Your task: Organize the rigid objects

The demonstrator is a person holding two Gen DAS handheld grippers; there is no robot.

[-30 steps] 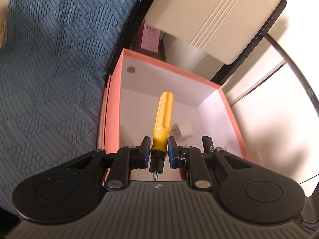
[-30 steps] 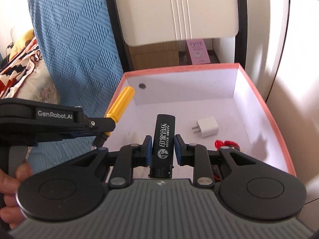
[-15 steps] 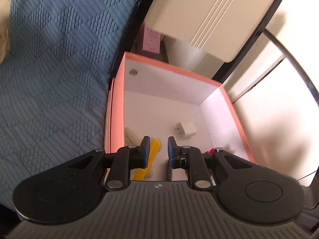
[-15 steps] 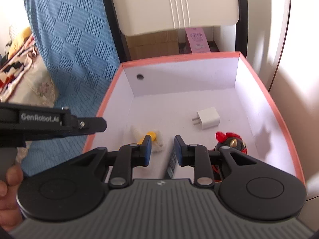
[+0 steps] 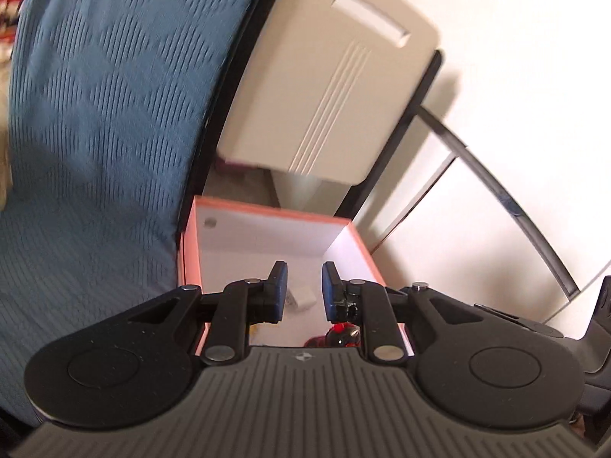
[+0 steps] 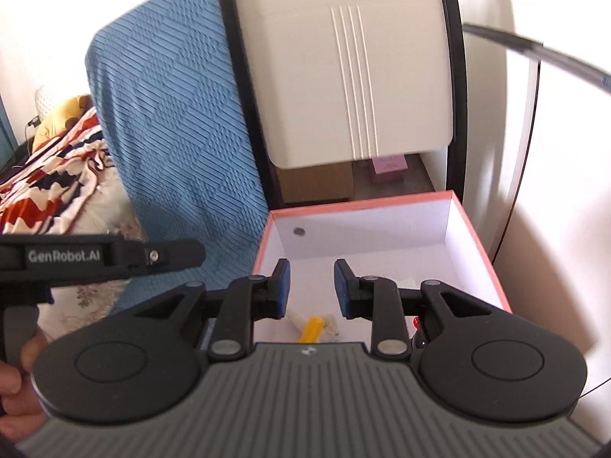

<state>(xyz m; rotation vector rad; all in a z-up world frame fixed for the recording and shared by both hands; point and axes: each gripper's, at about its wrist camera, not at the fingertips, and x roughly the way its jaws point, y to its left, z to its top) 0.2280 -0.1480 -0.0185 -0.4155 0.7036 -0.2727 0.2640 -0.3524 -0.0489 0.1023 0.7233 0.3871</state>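
Both grippers, left (image 5: 302, 291) and right (image 6: 311, 289), are held open and empty above the pink box (image 6: 492, 273). The yellow screwdriver (image 6: 312, 329) is seen on the box floor, below the right gripper, pointing away.

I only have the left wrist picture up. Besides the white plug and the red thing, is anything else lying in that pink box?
Observer: Yes. The right wrist view shows a yellow handle lying on the floor of the box, near its front.
Operator: Is the other gripper carrying something?
Observer: No. The right gripper is open, with nothing between its fingers.
Operator: And what is holding my gripper up?
Observer: A person's left hand, seen at the right wrist view's lower left edge, is wrapped around the grip of the left gripper.
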